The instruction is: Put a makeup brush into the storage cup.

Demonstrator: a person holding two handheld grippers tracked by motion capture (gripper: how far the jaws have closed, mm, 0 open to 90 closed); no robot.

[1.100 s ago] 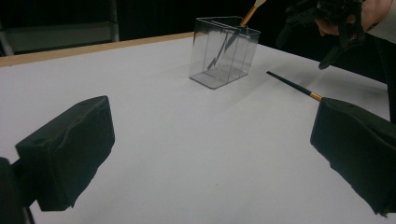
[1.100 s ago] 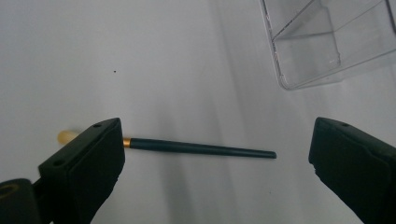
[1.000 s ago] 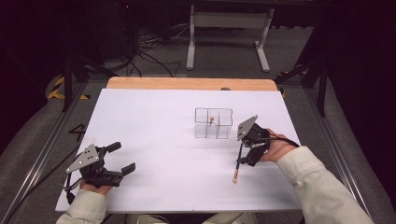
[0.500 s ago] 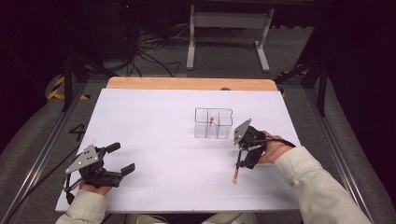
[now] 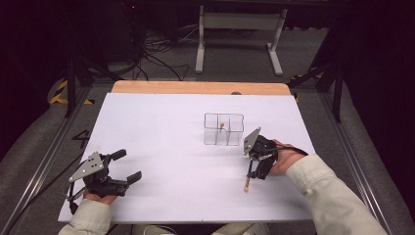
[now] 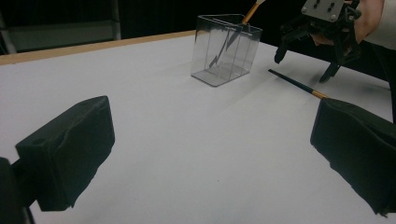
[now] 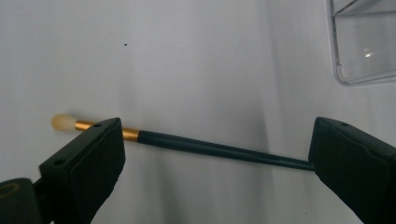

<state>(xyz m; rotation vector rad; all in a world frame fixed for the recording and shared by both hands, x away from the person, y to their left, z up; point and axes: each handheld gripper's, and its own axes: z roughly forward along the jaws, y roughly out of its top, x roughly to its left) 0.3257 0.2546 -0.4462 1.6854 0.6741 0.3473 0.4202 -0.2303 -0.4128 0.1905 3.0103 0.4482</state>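
right gripper view, unlabelled brush (image 7: 205,148), right tool (image 7: 215,158) agape

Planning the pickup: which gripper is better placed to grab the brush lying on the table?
Right. The right gripper hangs open directly over the brush; the left gripper rests far across the table.

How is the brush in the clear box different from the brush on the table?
The brush in the box stands up, leaning; the brush on the table lies flat. The boxed one sits inside the clear box; the other lies on the white table between the open right gripper jaws. Both have gold parts.
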